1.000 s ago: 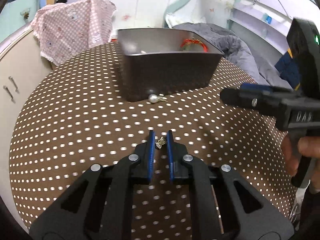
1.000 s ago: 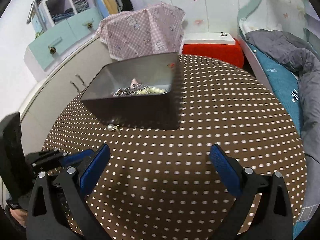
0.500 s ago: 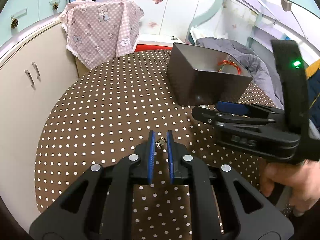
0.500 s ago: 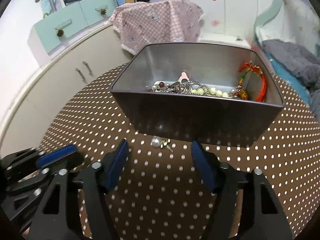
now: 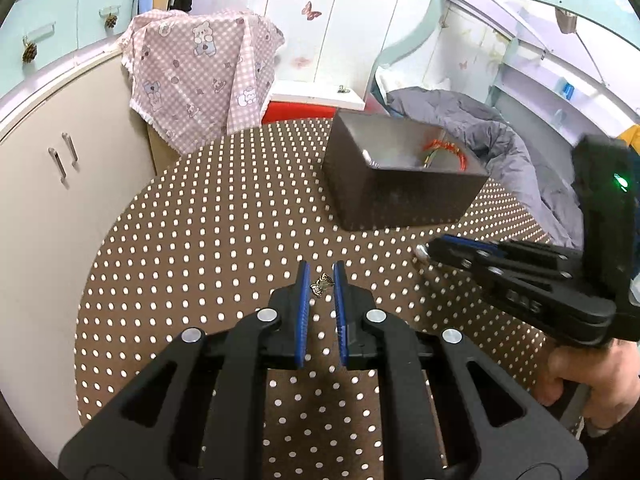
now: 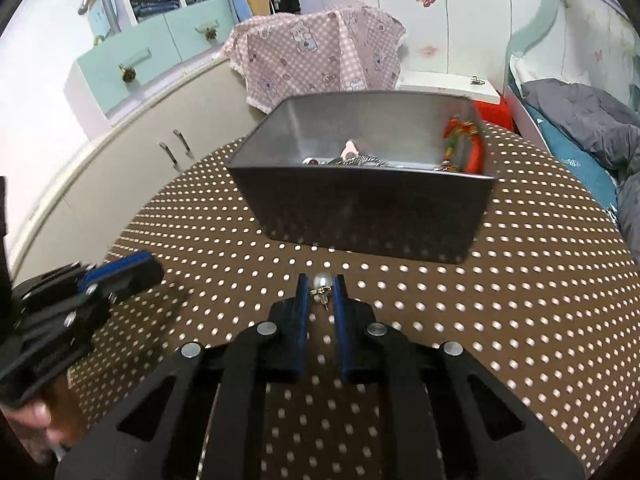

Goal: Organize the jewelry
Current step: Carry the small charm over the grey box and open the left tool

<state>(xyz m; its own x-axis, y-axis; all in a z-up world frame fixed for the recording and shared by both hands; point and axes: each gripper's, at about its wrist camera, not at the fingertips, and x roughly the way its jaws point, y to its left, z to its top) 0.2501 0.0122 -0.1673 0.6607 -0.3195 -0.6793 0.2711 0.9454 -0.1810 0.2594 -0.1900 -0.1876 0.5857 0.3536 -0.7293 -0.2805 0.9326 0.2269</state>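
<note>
My left gripper [image 5: 321,280] is shut on a small gold butterfly earring [image 5: 321,285] and holds it above the dotted brown table [image 5: 224,240]. My right gripper [image 6: 319,286] is shut on a pearl earring [image 6: 322,283] just in front of the dark metal box [image 6: 360,208]. The box holds several jewelry pieces, among them a red bracelet [image 6: 468,148] and a pink piece [image 6: 350,147]. In the left wrist view the box [image 5: 400,192] stands at the far right of the table, and the right gripper [image 5: 428,251] reaches in from the right with the pearl at its tip.
A pink checked cloth [image 6: 320,56] hangs over something behind the table. Beige cabinets [image 5: 52,184] stand to the left. A bed with a grey quilt [image 5: 480,136] lies to the right. A red box with a white lid [image 5: 308,100] sits behind the table.
My right gripper has come down in front of the box and shut on the pearl earring. My left gripper, still holding the butterfly earring, has drawn back and turned left of the box.
</note>
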